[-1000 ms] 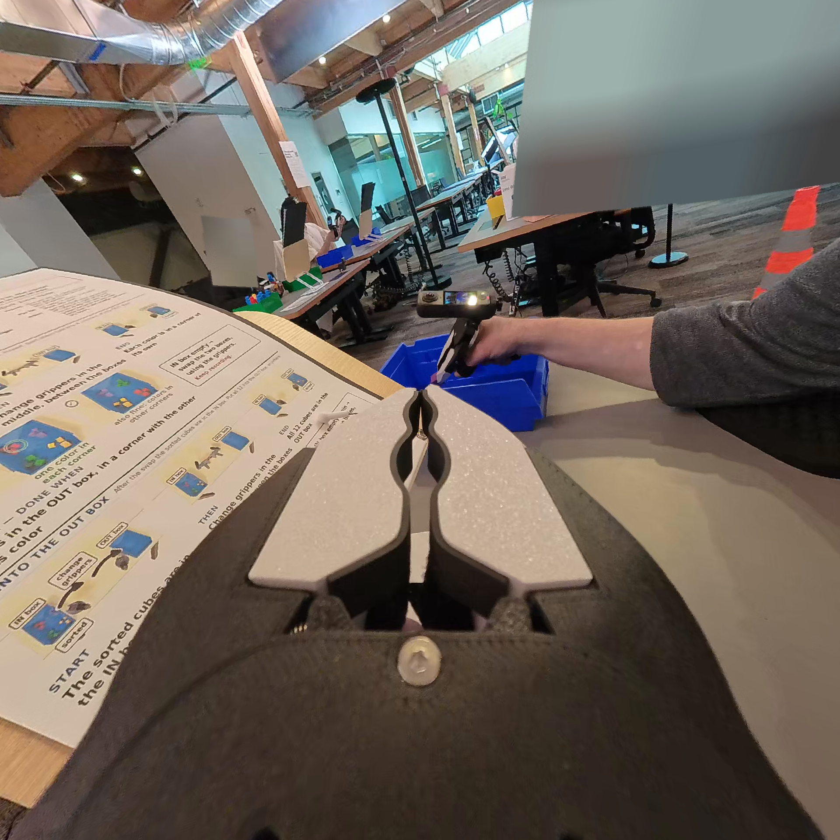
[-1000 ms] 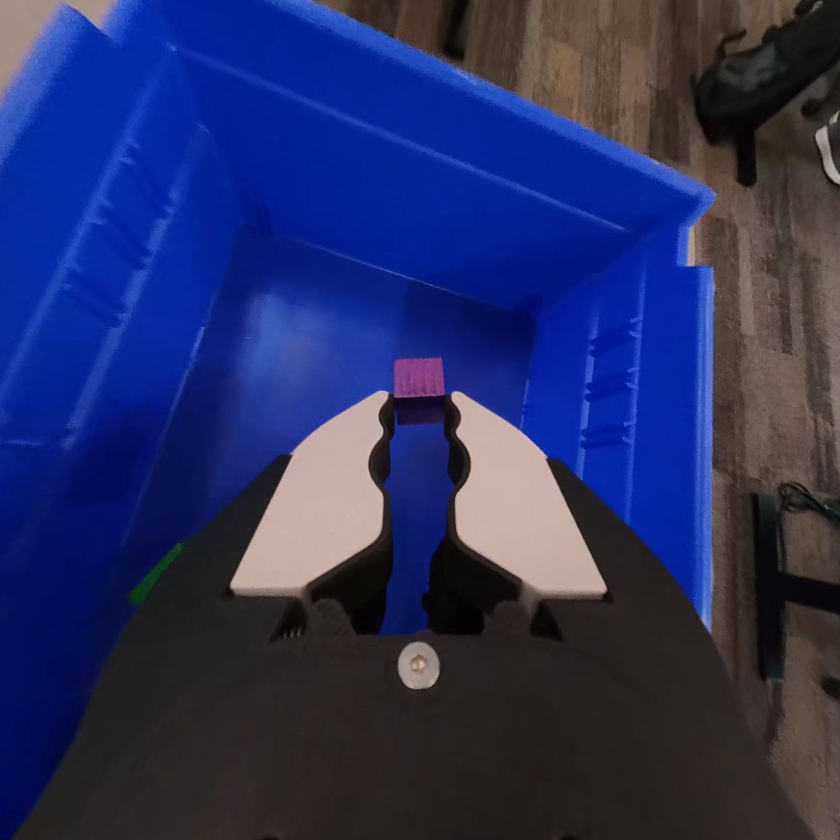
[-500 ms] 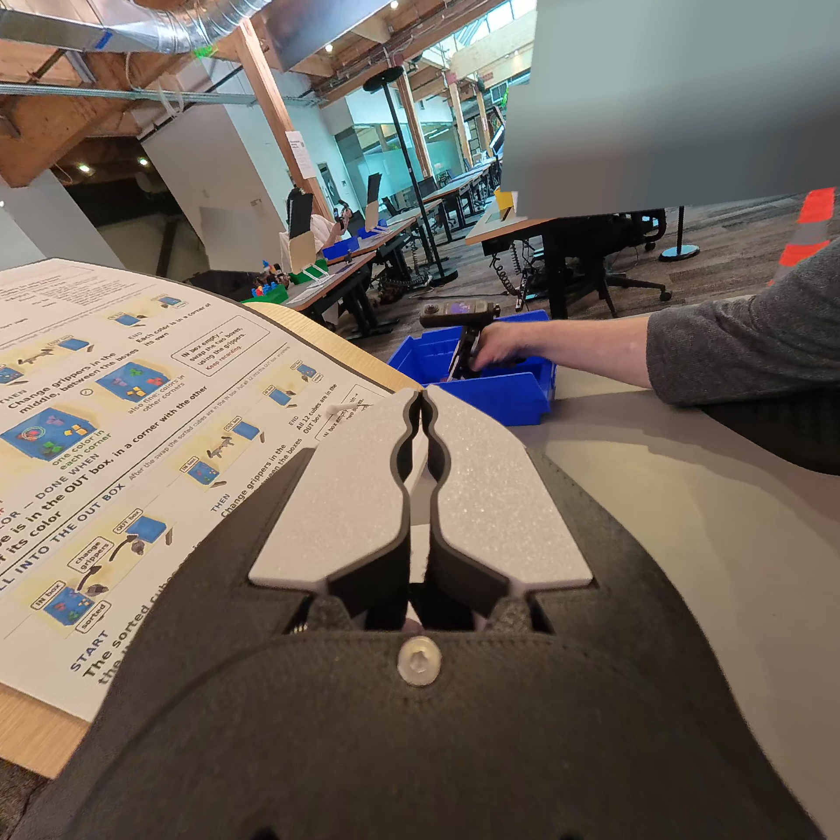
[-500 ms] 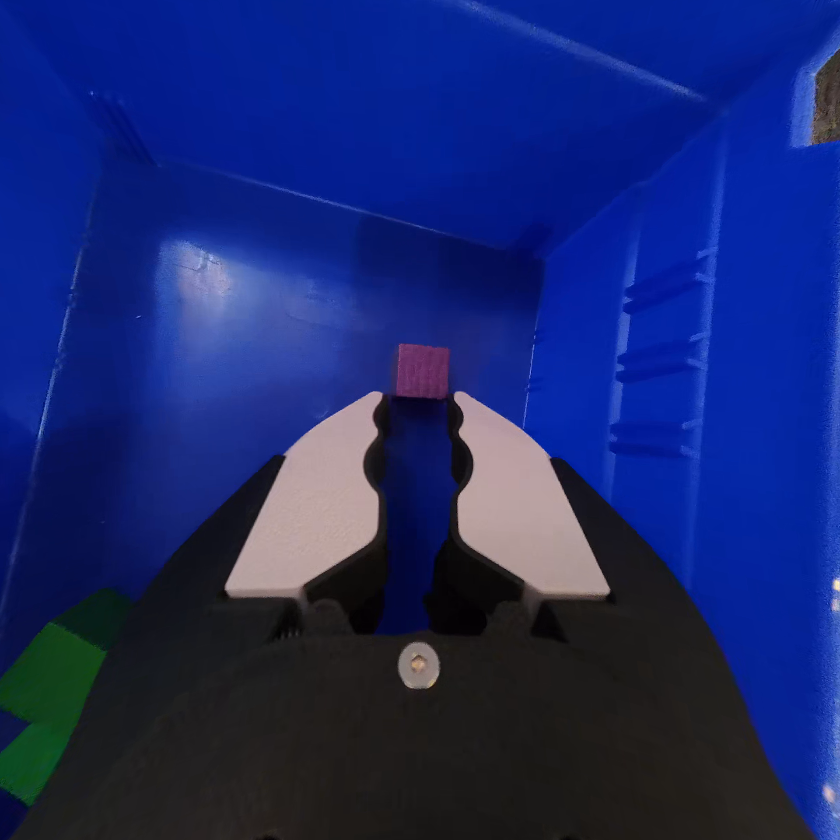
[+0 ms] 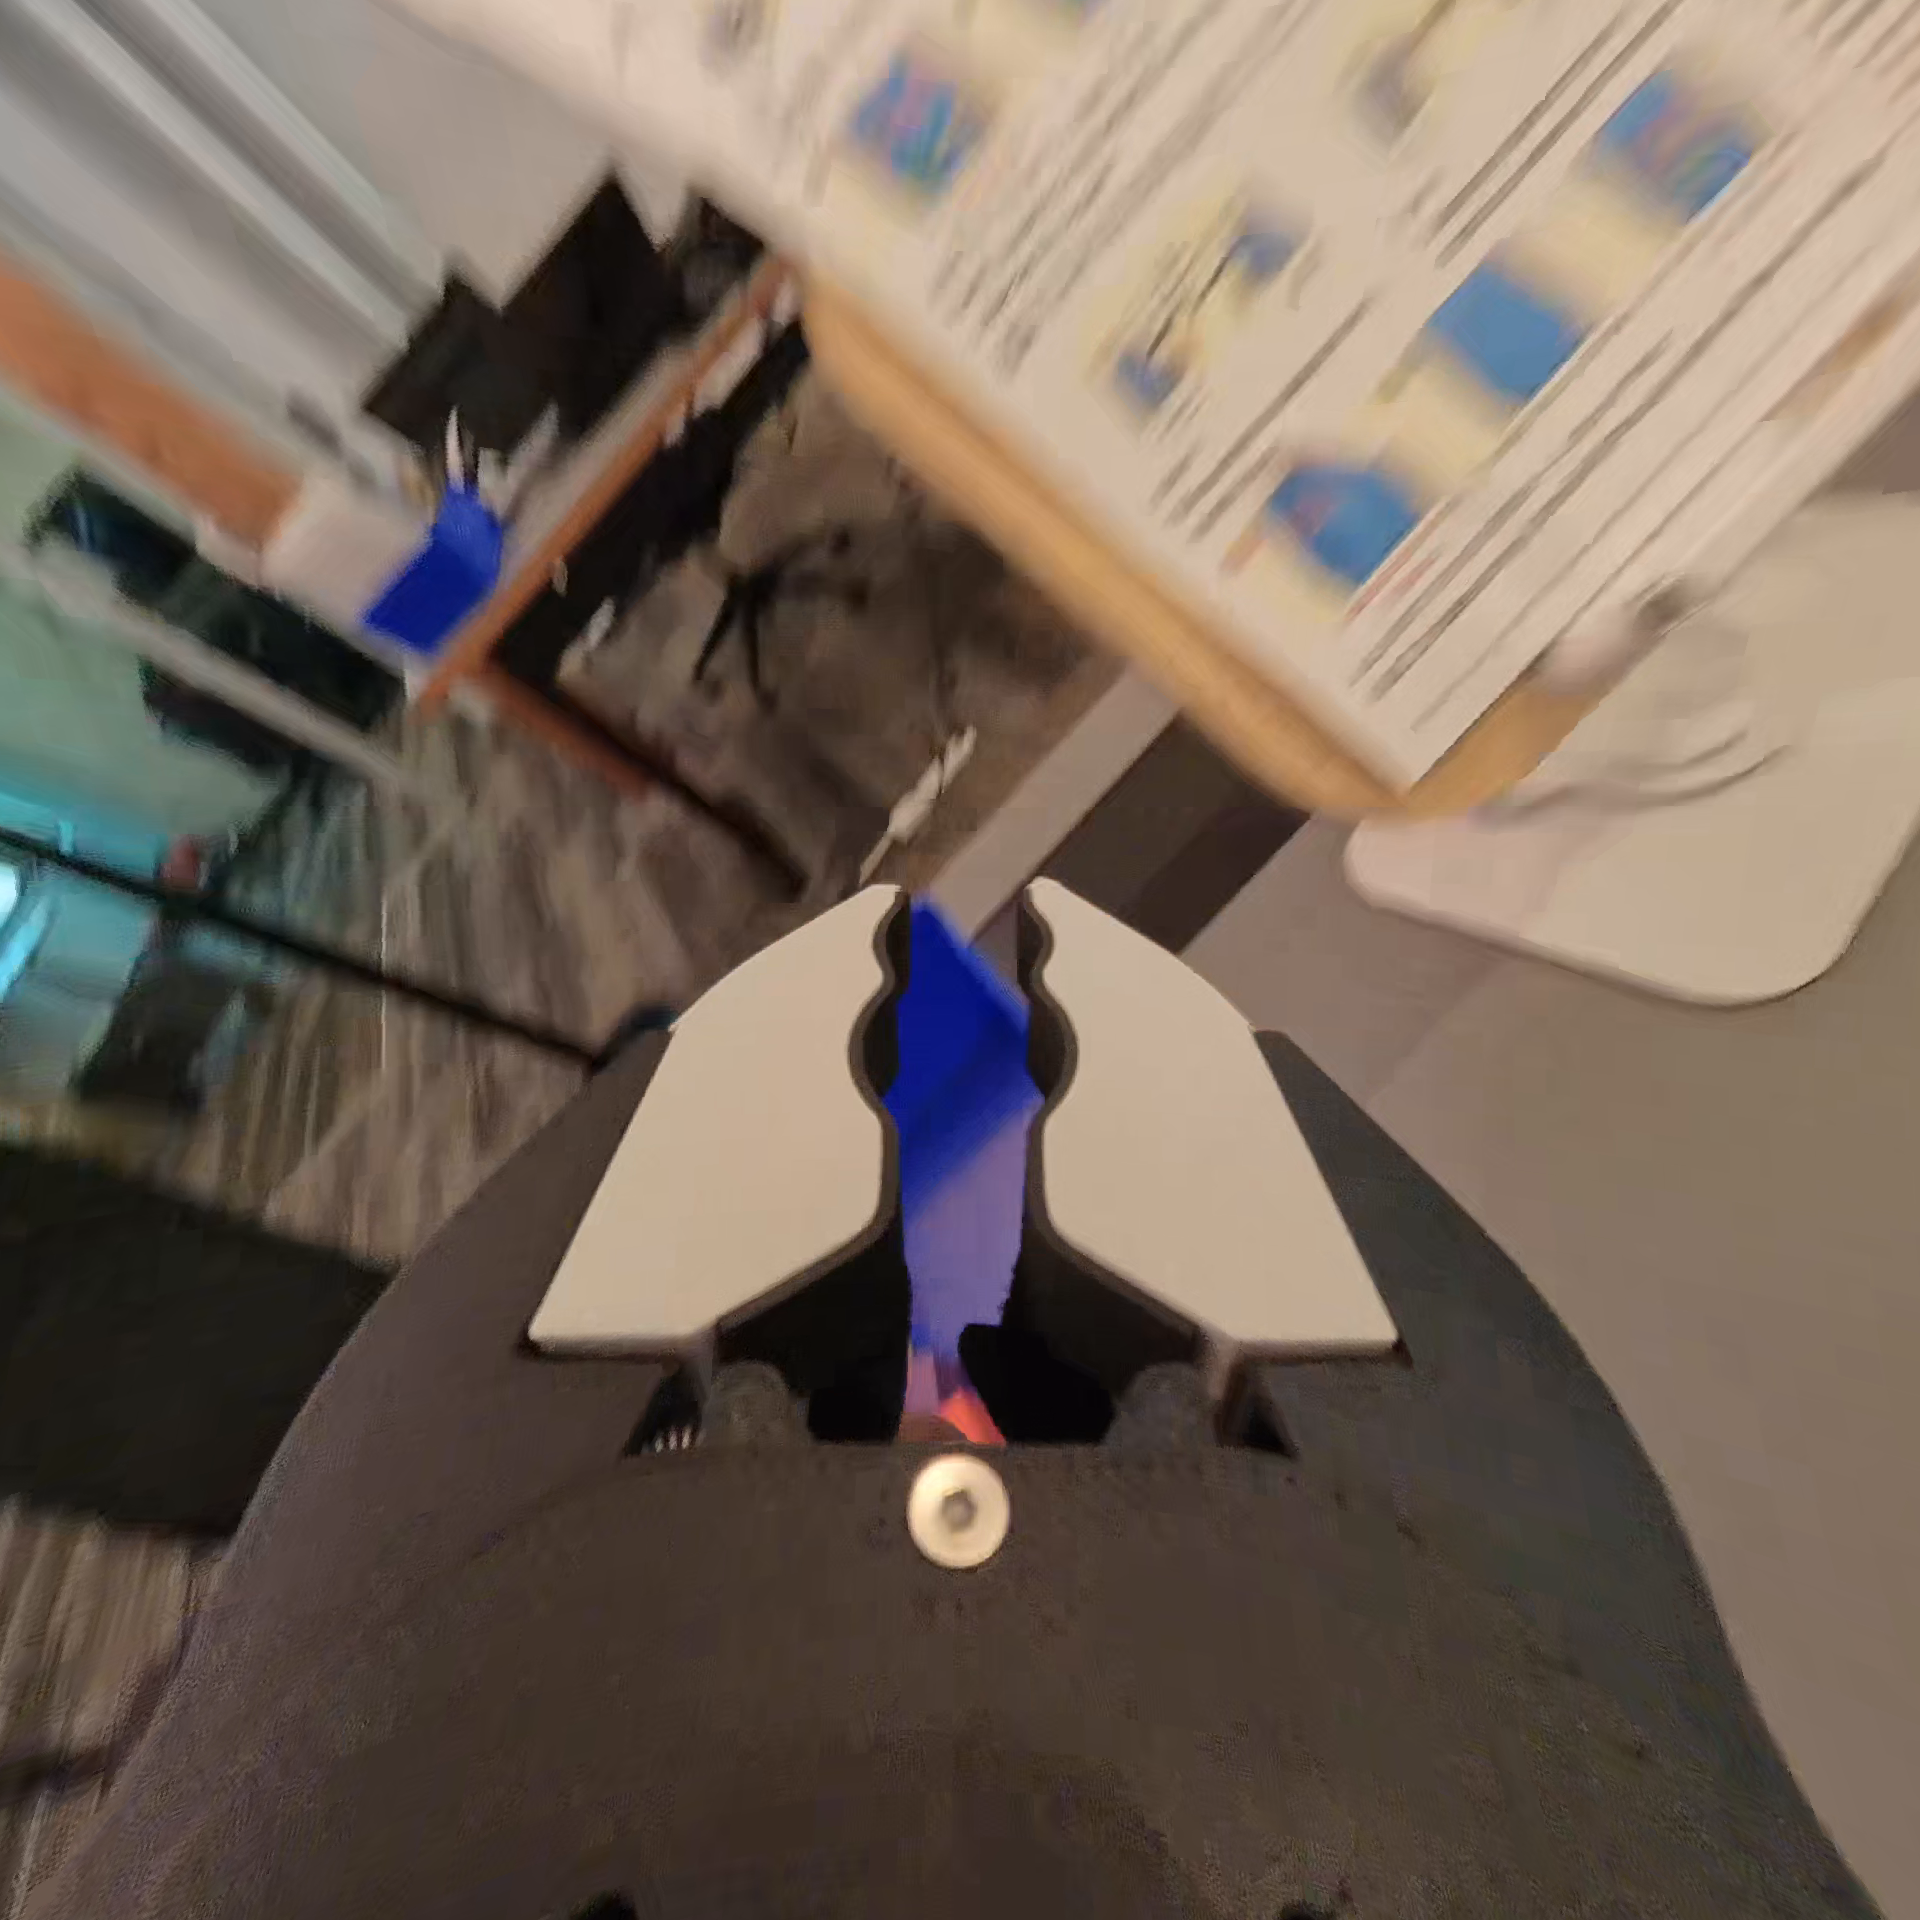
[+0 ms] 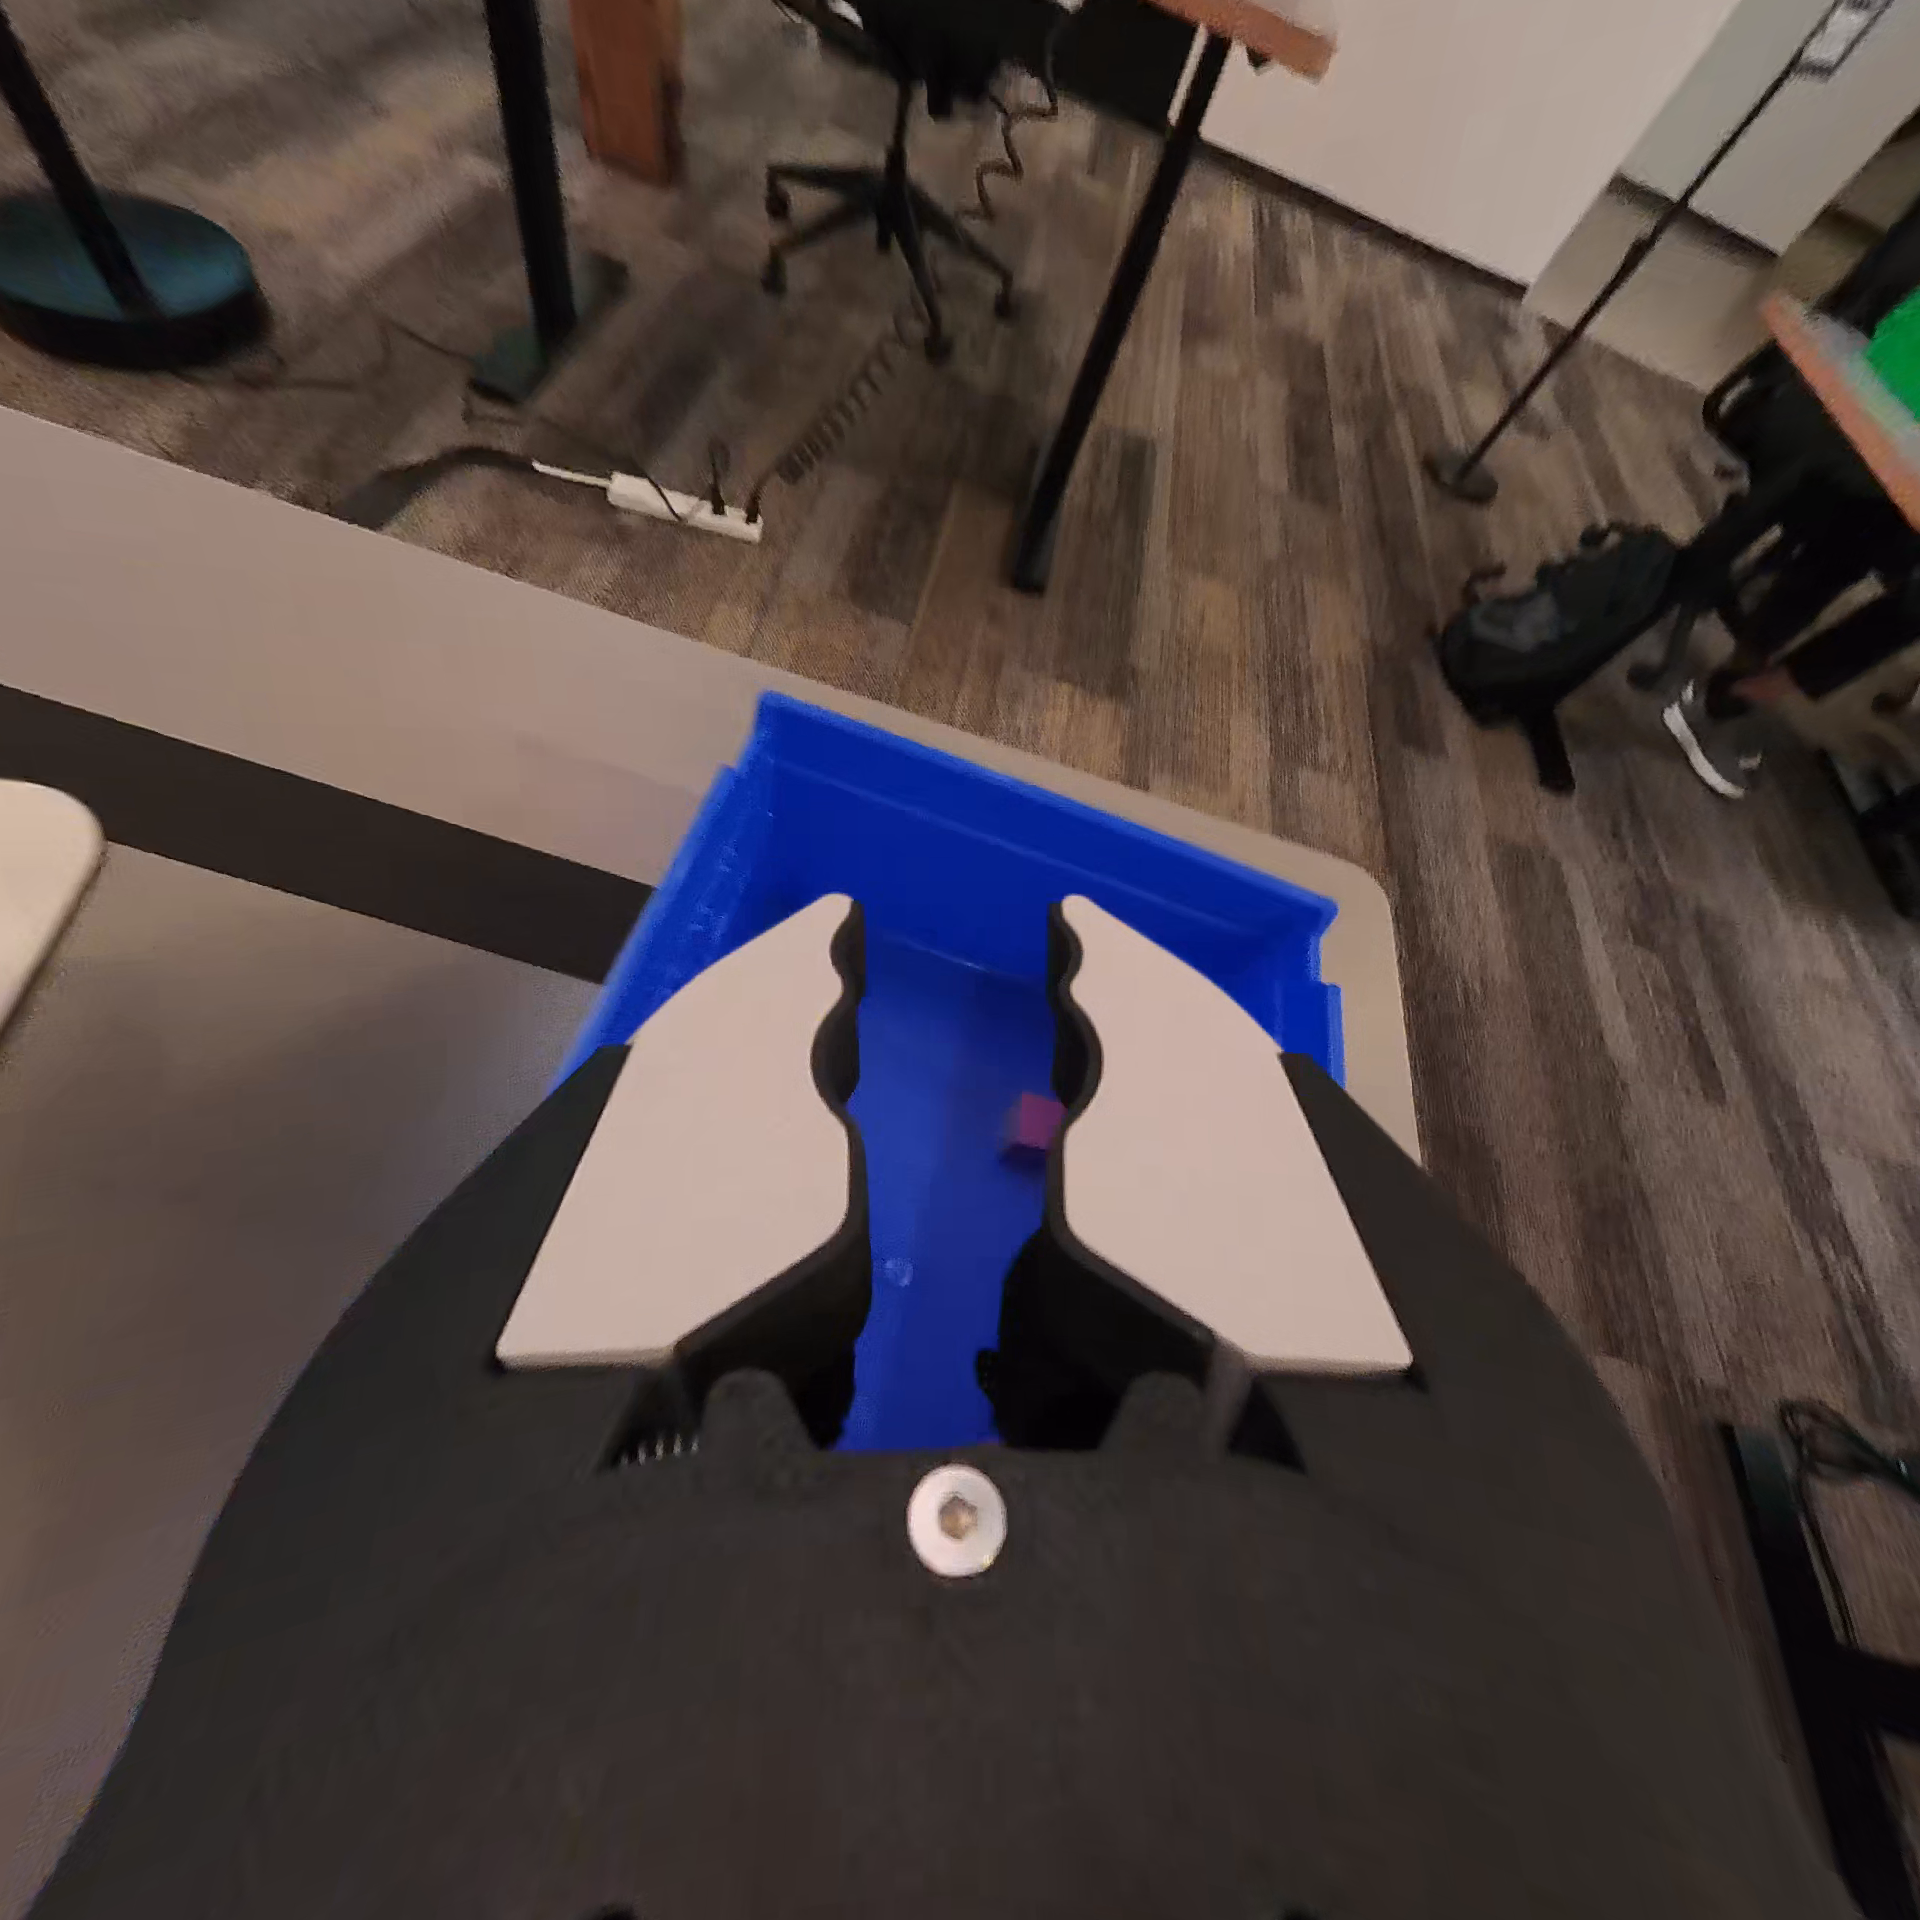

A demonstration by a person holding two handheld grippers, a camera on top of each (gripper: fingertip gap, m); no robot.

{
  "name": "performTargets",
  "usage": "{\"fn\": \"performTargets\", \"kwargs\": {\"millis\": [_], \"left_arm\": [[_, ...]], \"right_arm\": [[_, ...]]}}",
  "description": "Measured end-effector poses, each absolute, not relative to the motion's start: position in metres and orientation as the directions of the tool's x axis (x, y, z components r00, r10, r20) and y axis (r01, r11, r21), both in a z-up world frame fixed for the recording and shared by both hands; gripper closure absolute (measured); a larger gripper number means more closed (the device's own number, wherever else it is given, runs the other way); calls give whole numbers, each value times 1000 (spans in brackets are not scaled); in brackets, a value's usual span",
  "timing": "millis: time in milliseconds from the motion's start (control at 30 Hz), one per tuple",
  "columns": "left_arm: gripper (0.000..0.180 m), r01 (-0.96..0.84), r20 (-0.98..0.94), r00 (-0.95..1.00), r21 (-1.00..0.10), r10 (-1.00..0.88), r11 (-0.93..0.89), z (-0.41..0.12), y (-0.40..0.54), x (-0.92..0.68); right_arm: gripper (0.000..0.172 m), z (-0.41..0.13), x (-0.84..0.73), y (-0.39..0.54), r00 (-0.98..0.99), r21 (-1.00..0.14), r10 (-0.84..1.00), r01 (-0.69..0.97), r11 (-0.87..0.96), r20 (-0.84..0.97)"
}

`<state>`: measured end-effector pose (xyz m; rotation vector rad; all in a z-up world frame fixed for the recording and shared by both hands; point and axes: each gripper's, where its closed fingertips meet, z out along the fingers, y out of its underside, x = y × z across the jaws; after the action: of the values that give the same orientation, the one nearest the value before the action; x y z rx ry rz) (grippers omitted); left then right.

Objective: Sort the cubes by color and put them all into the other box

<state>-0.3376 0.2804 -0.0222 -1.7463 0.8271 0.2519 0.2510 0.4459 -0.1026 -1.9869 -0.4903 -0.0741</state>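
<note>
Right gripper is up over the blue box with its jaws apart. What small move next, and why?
Probably swing the right gripper away to fetch another cube: its fingers stand apart with nothing between them, and the purple cube already lies on the floor of the blue box below, so this drop looks finished.

The left wrist view is heavily motion-blurred: the printed sheet (image 5: 1351, 260) at upper right and the floor (image 5: 416, 935) at left smear into streaks. The right wrist view is sharper and evenly, softly lit, with mild blur and wide-angle bending toward its edges and a dim shadow across the table (image 6: 208, 1091) at left.
</note>
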Motion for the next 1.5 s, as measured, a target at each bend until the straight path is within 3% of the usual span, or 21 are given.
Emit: {"fn": "performTargets", "kwargs": {"millis": [167,300,433,600,833,1000,1200,1367,1500], "left_arm": [[144,-508,-407,861,-698,-304,-505,-89,284,-439],[141,-386,-260,923,-639,-285,-666,-149,287,-477],[132,-332,-241,941,-535,-236,-777,-201,295,-505],[130,-320,-296,932,-407,-208,-855,-241,298,-524],[125,-298,-358,919,-357,-165,-885,-262,304,-541],[148,-299,-363,913,-289,-184,-909,-279,303,-541],[150,-291,-312,934,-374,-175,-881,-270,309,-536],[151,-277,-237,957,-563,-168,-778,-221,318,-516],[151,-249,-150,966,-745,-209,-618,-155,318,-486]], "right_arm": [[138,-86,226,434,892,-863,361,393,-319,273],[139,-87,211,431,875,-865,411,397,-306,257],[139,-91,201,429,858,-861,446,411,-300,254],[140,-92,190,426,840,-861,481,420,-287,249],[140,-92,178,423,821,-864,515,427,-268,246],[140,-91,174,421,814,-863,523,433,-261,251],[141,-84,168,416,804,-867,534,440,-235,263],[143,-63,156,405,787,-887,548,433,-162,284],[141,-29,135,381,734,-910,589,414,5,337]]}}
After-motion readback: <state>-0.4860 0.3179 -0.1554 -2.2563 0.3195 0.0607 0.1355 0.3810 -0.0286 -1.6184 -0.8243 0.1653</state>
